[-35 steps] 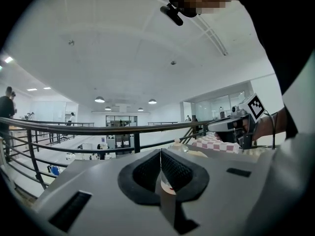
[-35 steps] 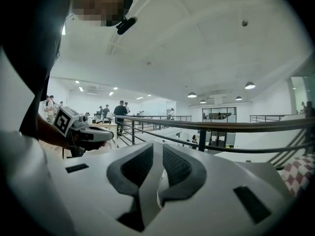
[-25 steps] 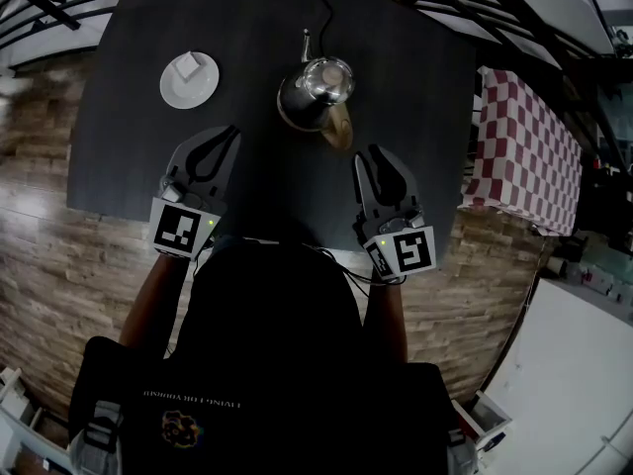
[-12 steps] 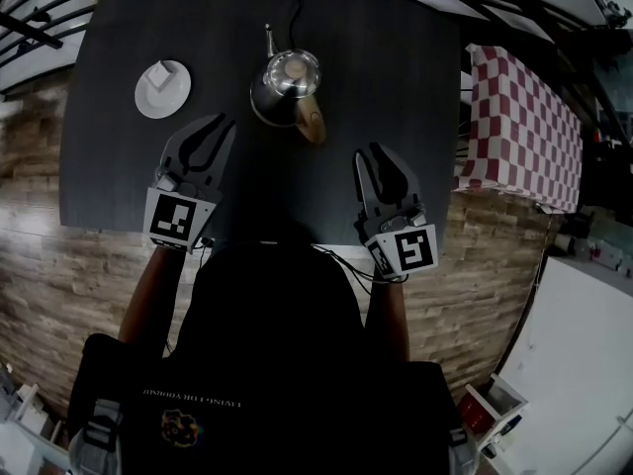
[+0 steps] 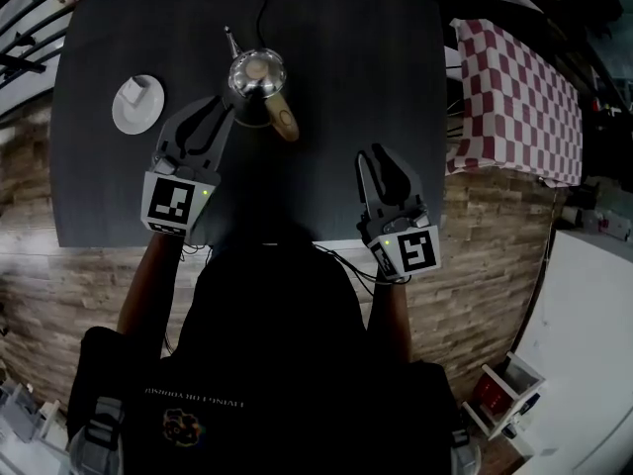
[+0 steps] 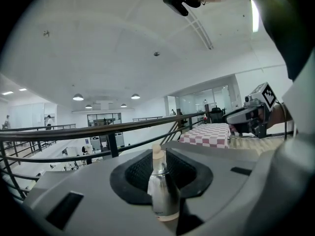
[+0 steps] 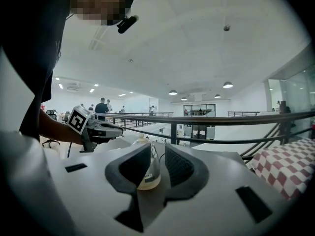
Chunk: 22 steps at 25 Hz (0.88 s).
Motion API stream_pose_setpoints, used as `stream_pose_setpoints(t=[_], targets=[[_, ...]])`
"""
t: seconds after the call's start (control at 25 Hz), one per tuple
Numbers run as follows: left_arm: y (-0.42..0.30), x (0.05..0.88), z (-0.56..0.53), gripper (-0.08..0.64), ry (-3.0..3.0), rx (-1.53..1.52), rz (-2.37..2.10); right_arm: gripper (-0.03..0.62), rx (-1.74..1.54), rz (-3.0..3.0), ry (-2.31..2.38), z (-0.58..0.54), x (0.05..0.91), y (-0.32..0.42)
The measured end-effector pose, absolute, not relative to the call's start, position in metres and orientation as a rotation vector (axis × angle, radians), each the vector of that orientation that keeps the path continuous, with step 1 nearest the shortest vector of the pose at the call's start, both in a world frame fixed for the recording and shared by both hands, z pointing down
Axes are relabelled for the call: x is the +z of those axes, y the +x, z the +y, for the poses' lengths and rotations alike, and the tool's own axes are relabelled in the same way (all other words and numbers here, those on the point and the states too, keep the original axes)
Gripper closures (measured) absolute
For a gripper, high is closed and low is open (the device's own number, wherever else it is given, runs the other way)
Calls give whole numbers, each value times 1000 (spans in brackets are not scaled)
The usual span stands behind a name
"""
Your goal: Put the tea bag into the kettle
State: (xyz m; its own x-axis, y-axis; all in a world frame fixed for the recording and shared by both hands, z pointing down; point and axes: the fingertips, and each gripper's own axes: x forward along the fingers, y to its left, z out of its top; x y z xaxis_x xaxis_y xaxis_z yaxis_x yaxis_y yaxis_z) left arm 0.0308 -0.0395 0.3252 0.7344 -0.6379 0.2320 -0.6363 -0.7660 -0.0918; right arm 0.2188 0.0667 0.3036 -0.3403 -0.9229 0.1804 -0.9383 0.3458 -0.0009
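Centrally, the dark table [image 5: 326, 87] is carrying the steel kettle [image 5: 255, 79]. The left gripper [image 5: 220, 115] is hovering just beside the kettle. Its jaws have just been opening and are standing apart, empty. The right gripper [image 5: 371, 154] is hanging near the table's front edge, jaws narrowly apart, gripping nothing. The white saucer [image 5: 124, 122], left of the kettle, is bearing the tea bag [image 5: 143, 88].

Lidded steel kettle [image 5: 255, 79] upright mid-table; white tea bag [image 5: 140, 91] on saucer [image 5: 126, 117].
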Motion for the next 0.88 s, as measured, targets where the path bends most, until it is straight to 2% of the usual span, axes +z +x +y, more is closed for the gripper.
stream_pose_setpoints(t=[0.88], targets=[[73,356,-81,435,-2931,-533,1026,509,239,-2381,1788,83,318,251]])
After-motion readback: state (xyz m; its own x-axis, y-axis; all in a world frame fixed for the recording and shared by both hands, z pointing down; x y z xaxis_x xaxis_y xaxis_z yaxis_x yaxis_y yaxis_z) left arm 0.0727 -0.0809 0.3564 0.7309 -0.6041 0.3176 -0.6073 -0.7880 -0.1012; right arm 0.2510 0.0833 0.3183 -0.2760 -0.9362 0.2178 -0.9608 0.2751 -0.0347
